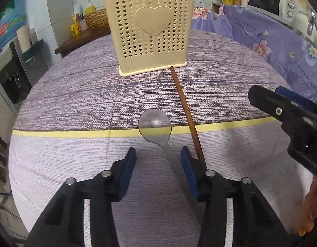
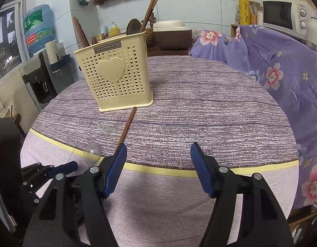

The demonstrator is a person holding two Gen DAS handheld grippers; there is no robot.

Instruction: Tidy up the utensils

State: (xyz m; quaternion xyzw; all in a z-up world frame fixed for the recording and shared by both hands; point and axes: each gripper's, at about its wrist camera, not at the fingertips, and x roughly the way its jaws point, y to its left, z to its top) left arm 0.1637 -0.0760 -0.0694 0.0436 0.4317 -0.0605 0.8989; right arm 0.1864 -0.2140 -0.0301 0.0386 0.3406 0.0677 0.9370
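A cream perforated utensil holder (image 1: 150, 33) with a heart stands on the table; it also shows in the right wrist view (image 2: 115, 78), holding several dark wooden utensils. A clear plastic spoon (image 1: 155, 125) lies on the cloth, its handle running between the open fingers of my left gripper (image 1: 158, 154). A brown chopstick (image 1: 187, 111) lies beside it, reaching to the holder's base. My right gripper (image 2: 158, 150) is open and empty over the cloth, right of the chopstick (image 2: 126, 127) and the spoon (image 2: 92, 151).
The round table (image 2: 199, 107) wears a purple striped cloth with a yellow band. A floral sheet (image 2: 282, 65) covers furniture at right, with a microwave (image 2: 282, 14) behind. A water dispenser (image 2: 39, 41) stands at left.
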